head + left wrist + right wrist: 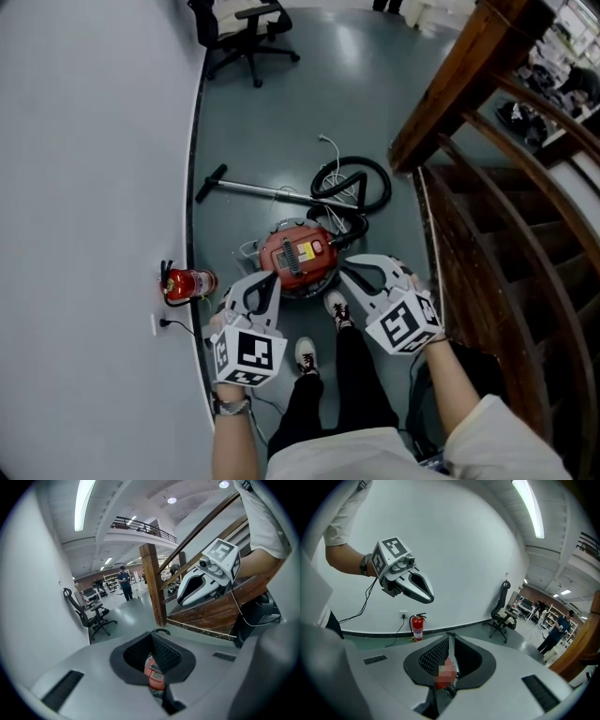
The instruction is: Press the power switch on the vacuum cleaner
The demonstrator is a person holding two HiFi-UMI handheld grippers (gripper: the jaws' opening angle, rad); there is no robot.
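Over the floor, the closed, empty left hand-held gripper and right hand-held gripper hover above the vacuum, likely approaching; next, one tip must press its switch.

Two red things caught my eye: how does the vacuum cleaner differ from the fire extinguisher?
The vacuum cleaner is round and squat; the fire extinguisher is a slim upright cylinder. The vacuum cleaner sits out on the open floor, the fire extinguisher against the wall. Both are red.

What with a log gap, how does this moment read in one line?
left gripper: shut | right gripper: shut | vacuum cleaner: on floor, untouched
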